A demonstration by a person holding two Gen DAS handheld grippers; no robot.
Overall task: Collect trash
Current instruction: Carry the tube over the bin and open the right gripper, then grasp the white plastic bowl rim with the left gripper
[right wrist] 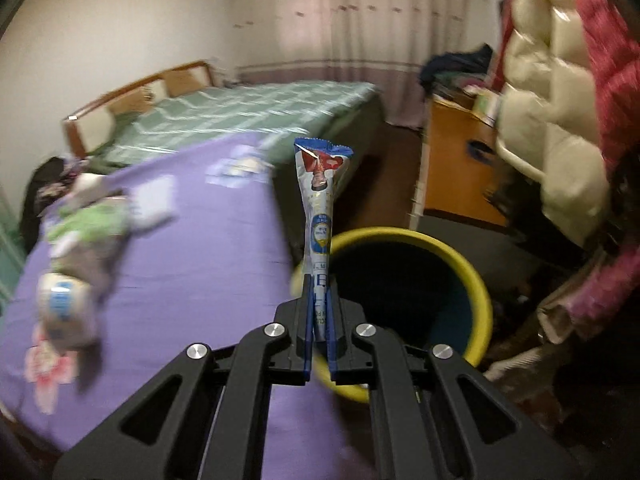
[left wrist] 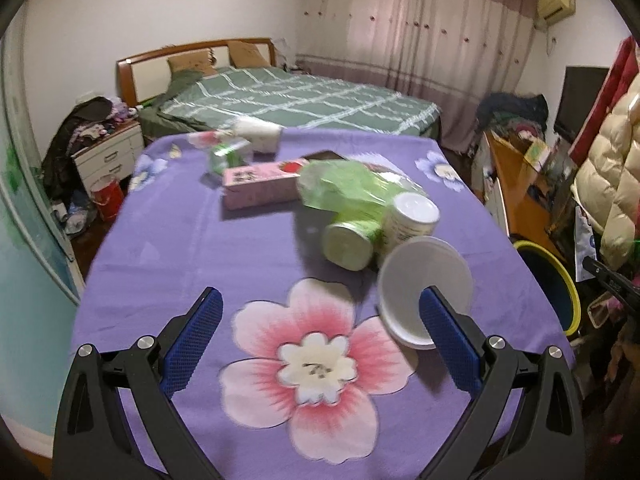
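Note:
My left gripper is open and empty above the purple flowered tablecloth. A white paper bowl lies tipped just beyond its right finger. Behind the bowl lie a green cup, a white cup, a green plastic bag, a pink box and a paper cup. My right gripper is shut on a blue and white snack wrapper, held upright at the near rim of the yellow-rimmed trash bin.
The bin also shows in the left wrist view, on the floor right of the table. An orange desk, hanging coats and a green bed surround the table. A white nightstand stands at the left.

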